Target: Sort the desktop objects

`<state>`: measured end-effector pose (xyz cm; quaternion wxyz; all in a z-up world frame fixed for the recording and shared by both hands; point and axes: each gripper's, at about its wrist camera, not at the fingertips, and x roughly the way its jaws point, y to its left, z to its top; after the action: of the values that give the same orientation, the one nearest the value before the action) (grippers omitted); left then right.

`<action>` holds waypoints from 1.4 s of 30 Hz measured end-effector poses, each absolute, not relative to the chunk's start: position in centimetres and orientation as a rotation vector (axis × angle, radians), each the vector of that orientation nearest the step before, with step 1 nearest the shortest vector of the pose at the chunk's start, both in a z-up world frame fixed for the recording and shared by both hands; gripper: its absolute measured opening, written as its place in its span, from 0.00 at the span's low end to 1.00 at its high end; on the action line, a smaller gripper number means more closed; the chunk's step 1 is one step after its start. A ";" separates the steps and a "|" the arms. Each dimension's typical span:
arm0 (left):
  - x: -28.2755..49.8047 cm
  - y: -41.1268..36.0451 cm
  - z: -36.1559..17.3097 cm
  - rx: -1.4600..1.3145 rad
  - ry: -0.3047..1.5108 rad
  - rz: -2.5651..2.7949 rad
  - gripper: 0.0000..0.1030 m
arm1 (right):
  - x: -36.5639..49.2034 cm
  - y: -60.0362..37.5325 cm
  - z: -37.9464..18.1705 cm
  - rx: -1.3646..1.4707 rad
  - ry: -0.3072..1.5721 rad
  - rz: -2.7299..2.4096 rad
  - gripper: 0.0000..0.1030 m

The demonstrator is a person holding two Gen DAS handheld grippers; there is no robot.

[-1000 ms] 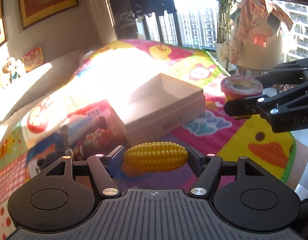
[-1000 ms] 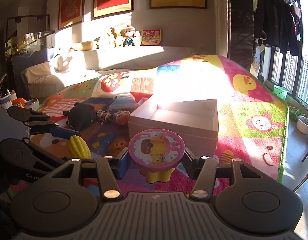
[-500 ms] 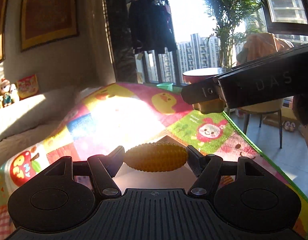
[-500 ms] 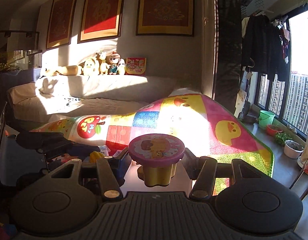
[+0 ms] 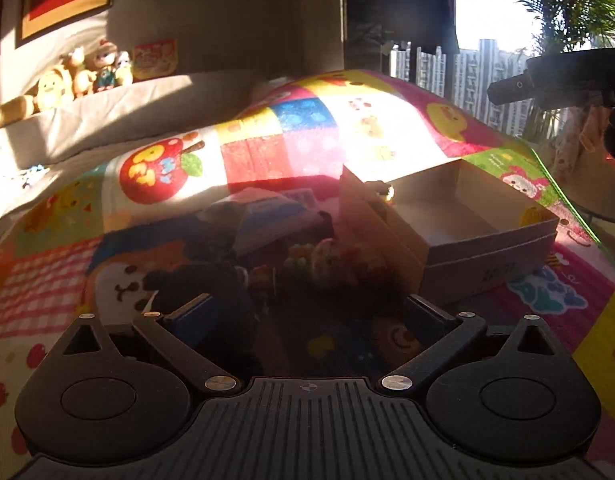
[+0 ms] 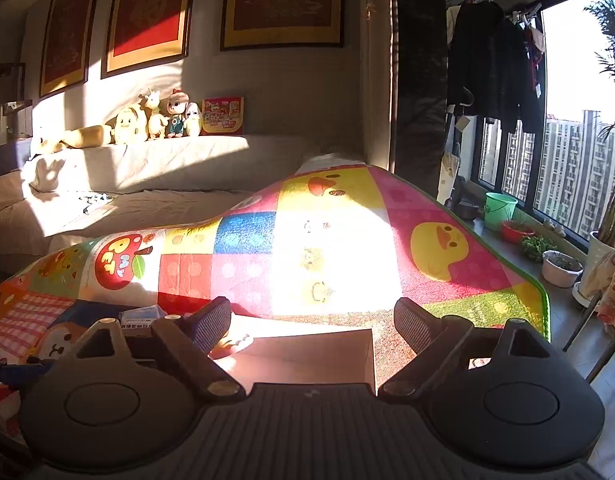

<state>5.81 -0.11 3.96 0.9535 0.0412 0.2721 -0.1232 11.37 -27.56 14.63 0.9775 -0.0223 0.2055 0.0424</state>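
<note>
You have one open, pale cardboard box (image 5: 483,216) lying on one patchwork play mat (image 6: 347,248) printed with ducks and an apple. Beside the box sits one shadowed heap of small toys (image 5: 319,256); you cannot count its pieces, though one flat blue-and-white packet (image 5: 267,216) shows behind it. Two black hand-held grippers are in play: your left hand-held gripper (image 5: 307,312) and your right hand-held gripper (image 6: 311,320), each with two fingers spread apart. On the wall you can count three framed red-and-gold pictures (image 6: 283,0). On the sofa back stands one row of about five plush toys (image 6: 155,120), plus one picture book (image 6: 222,116). By the window: one green bucket (image 6: 500,210).
</note>
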 end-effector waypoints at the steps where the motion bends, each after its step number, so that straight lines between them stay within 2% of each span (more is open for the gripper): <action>1: 5.3 1.2 3.5 0.061 0.571 -0.228 1.00 | 11.4 -26.8 14.2 -0.057 0.427 0.099 0.88; 7: 3.2 5.5 2.6 -0.080 0.609 -0.183 1.00 | 11.9 -22.4 11.1 -0.094 0.541 0.192 0.88; 13: 2.0 7.0 2.7 -0.094 0.571 -0.158 1.00 | 13.1 -20.8 7.2 0.017 0.756 0.295 0.88; 25: 2.4 7.2 2.3 -0.023 0.533 -0.112 1.00 | 11.4 -17.3 6.1 -0.049 0.855 0.465 0.92; 28: 2.2 7.4 2.2 -0.014 0.523 -0.085 1.00 | 9.5 -15.5 6.6 -0.131 0.841 0.518 0.91; 32: 2.2 7.5 2.0 -0.005 0.509 -0.051 1.00 | 8.3 -12.2 9.4 -0.293 0.662 0.502 0.91; 35: 2.3 7.8 1.7 -0.024 0.516 -0.059 1.00 | 11.8 -10.1 10.8 -0.274 0.695 0.530 0.90; 39: 2.1 8.5 1.7 -0.069 0.502 -0.071 1.00 | 20.0 -7.2 10.2 -0.216 0.840 0.476 0.89; 42: 2.1 9.0 1.6 -0.103 0.502 -0.083 1.00 | 25.2 -5.3 8.6 -0.292 0.823 0.352 0.89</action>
<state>2.07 8.97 1.60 0.9665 -0.0509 0.2483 -0.0411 25.19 -5.31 8.60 0.8912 -0.1404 0.3964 0.1697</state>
